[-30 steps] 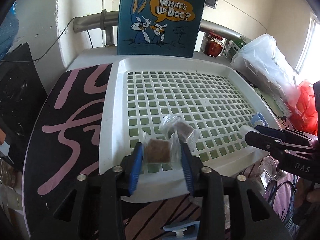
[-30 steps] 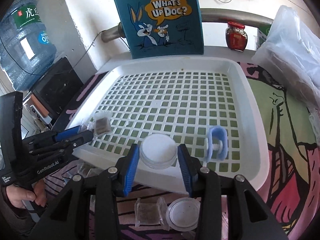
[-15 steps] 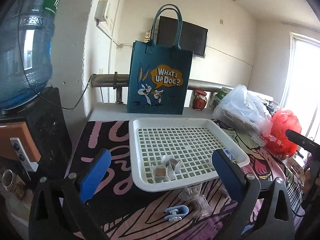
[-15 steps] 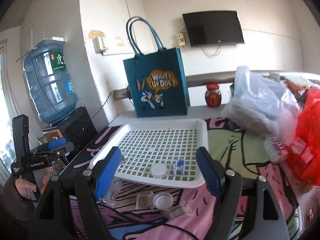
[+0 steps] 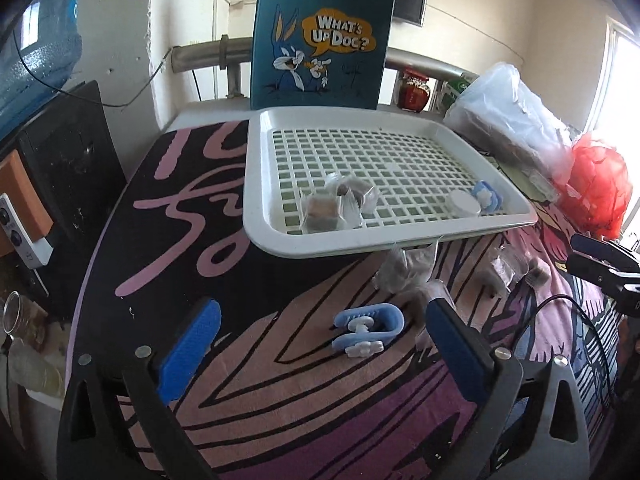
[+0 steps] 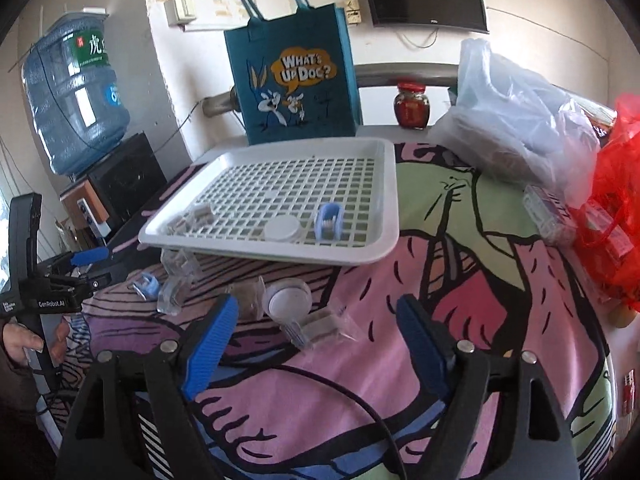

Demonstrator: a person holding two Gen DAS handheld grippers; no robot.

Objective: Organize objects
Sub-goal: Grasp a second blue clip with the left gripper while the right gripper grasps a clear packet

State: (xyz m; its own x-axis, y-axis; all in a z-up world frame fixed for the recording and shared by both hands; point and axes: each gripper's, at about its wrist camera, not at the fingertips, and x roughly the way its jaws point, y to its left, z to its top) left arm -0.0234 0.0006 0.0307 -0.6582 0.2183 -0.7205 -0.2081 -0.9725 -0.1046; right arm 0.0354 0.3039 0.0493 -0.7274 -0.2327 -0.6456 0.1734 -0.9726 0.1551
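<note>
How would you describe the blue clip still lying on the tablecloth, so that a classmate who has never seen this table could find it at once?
Start at the white grid tray in front of the teal cartoon bag. Come off the tray's near rim onto the pink and black tablecloth. The blue clip lies there alone, its white screw showing; its twin lies inside the tray, and the neighbours nearby are clear plastic packets.

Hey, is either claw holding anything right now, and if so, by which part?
Nothing is held. The left claw stands wide open above the blue clip; the right claw, closing slightly, has nothing gripped.
</note>
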